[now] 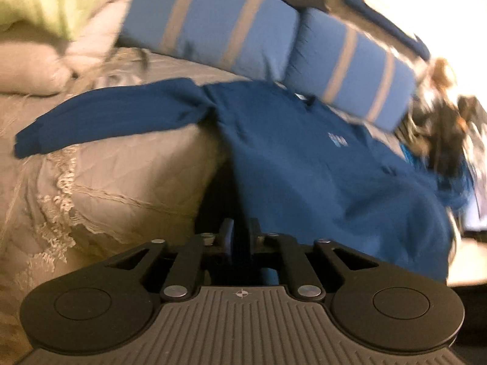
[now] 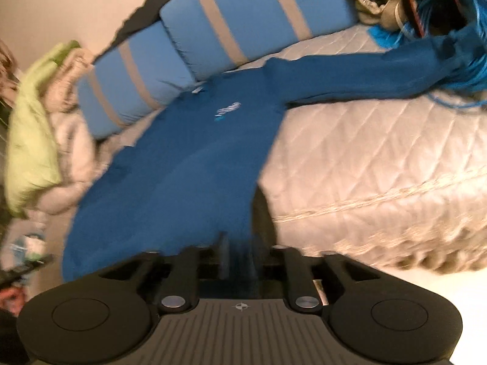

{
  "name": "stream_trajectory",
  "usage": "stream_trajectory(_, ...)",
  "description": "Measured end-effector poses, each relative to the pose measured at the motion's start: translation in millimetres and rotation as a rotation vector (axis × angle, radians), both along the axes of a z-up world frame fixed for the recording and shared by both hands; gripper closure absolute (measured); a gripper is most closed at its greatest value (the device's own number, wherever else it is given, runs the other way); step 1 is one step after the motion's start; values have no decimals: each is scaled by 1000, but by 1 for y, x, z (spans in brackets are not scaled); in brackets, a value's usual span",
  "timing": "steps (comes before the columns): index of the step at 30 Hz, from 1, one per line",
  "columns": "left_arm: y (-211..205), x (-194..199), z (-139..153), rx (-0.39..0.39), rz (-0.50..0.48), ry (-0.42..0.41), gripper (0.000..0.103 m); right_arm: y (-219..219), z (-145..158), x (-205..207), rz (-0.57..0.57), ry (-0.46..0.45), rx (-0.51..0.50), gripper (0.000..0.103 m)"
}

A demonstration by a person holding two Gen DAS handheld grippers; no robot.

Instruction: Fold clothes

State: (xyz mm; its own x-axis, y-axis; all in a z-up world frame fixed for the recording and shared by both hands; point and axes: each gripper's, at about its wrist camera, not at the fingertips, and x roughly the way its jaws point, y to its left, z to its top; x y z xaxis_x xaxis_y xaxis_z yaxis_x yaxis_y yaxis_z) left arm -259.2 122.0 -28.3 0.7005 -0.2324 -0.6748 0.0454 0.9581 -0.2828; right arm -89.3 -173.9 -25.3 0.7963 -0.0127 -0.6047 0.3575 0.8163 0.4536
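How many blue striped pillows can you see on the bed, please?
2. One striped pillow lies beyond the sweatshirt's left sleeve; the other striped pillow sits end to end with it, above the collar. Clutter at the bed's ends might hide more.

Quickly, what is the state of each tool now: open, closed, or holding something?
Left tool: closed on the hem of the blue sweatshirt.
Right tool: closed on the same sweatshirt's hem, at its other corner.
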Motion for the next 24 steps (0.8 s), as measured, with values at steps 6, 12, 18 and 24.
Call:
stream_trajectory(6,17,19,5,48,139,-93,44,-3,1,13,-39,50,-94,0)
stream_trajectory(12,30,35,9,93,194,-133,43,-7,23,40,-59,58,-197,0)
stream_trajectory(18,41,45,11,126,244,-138,42,-10,39,76,-86,93,-252,0)
stream_trajectory(24,47,56,16,140,246,-148,42,-10,54,106,-90,103,-267,0)
